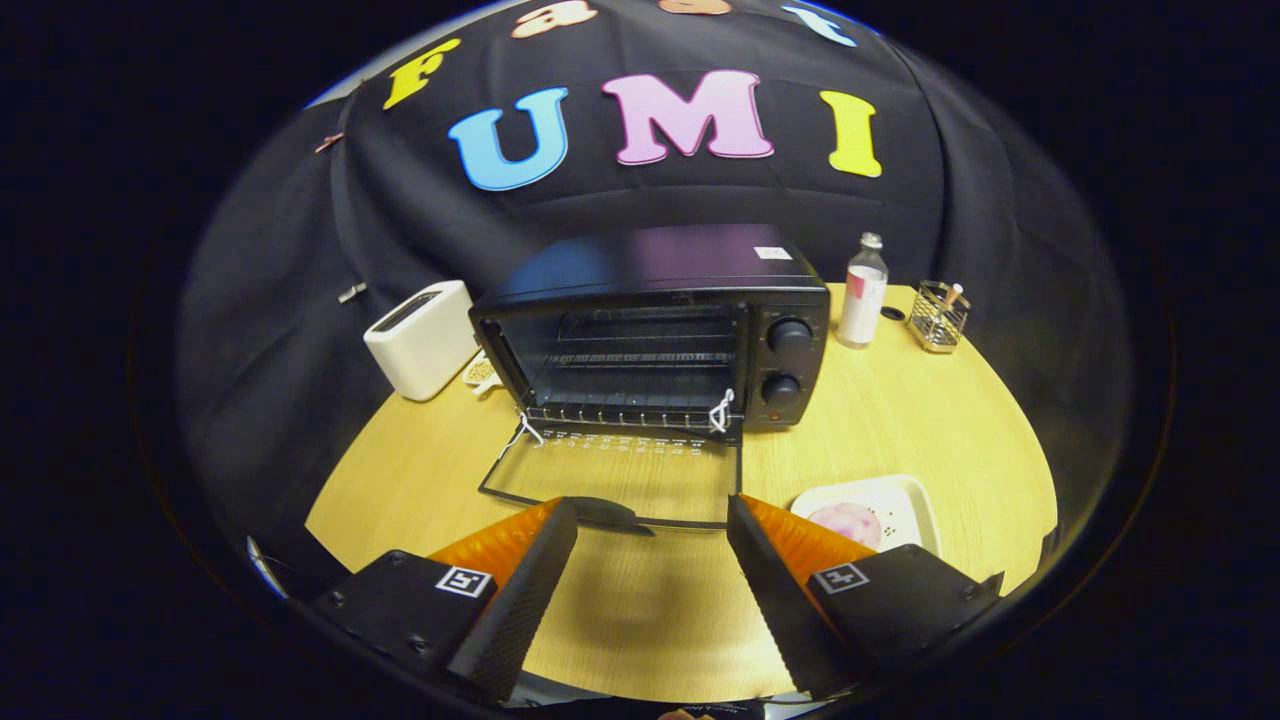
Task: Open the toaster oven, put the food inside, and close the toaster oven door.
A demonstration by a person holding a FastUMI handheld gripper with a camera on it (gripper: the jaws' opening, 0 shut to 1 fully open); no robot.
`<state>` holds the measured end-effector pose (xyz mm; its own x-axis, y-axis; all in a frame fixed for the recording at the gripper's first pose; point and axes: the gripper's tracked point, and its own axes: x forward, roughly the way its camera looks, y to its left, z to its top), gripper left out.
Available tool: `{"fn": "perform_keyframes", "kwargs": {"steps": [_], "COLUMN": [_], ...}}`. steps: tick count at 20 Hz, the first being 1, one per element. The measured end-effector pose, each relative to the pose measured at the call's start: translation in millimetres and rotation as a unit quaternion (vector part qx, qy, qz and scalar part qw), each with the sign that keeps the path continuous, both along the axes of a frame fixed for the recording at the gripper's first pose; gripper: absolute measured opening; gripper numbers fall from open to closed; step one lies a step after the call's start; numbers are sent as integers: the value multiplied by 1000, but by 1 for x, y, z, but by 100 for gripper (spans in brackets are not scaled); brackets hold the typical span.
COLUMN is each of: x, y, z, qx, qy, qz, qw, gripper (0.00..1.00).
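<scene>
A black toaster oven (660, 330) stands on the round wooden table (900, 420), beyond my fingers. Its glass door (620, 475) lies folded down flat toward me, and the wire rack inside is bare. The door's handle (610, 514) sits just ahead of my left fingertip. A pink round piece of food (845, 522) rests on a white tray (910, 505), just beyond my right finger. My gripper (650, 520) is open, with only bare table between its fingers.
A white toaster (422, 338) stands left of the oven. To the oven's right are a clear bottle (863, 290) and a small wire basket (940, 315) near the table's far edge. The table edge curves close on both sides.
</scene>
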<state>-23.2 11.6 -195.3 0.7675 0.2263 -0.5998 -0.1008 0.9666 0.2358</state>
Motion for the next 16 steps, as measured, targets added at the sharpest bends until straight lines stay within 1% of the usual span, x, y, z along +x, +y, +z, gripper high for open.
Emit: {"fn": "perform_keyframes", "kwargs": {"steps": [1,4,8,13,16], "x": [0,2,3,7,11], "y": [-11,-49,-98,-155,-181], "z": [1,4,-7,-30,-53], "qx": [12,36,58,84,87], "qy": [10,36,71,110,120], "qz": [-7,-11,-11,-24,-19], "qw": [1000,999,996,990,989], "gripper": [100,100,100,100,100]}}
